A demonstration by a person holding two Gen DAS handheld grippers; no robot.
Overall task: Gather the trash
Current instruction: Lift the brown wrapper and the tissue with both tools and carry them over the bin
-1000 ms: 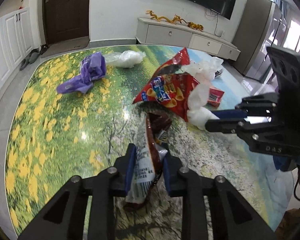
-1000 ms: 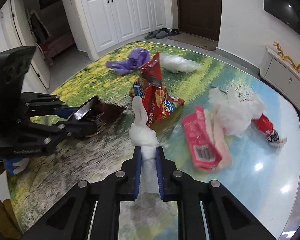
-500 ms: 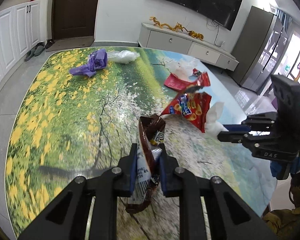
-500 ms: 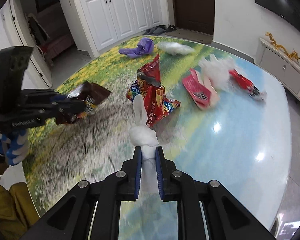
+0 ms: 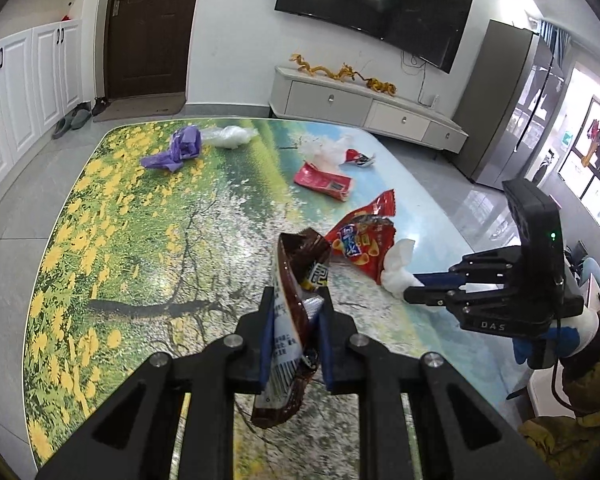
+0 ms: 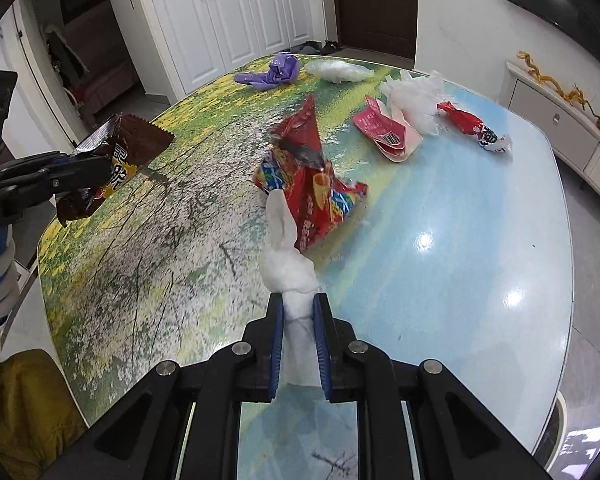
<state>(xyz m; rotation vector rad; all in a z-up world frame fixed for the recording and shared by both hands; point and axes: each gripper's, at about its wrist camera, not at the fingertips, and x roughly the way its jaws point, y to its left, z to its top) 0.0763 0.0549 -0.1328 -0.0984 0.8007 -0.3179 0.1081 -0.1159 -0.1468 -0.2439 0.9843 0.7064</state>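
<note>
Fingers (image 5: 274,336) around brown wrapper (image 5: 296,280)

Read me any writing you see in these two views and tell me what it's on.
"DAS": on the body of the right tongs, seen from the left wrist.
"obot.AI", cut off at the frame edge: on the left tongs.
Print on the brown wrapper, the red snack bag and the pink packet is too small to read.
</note>
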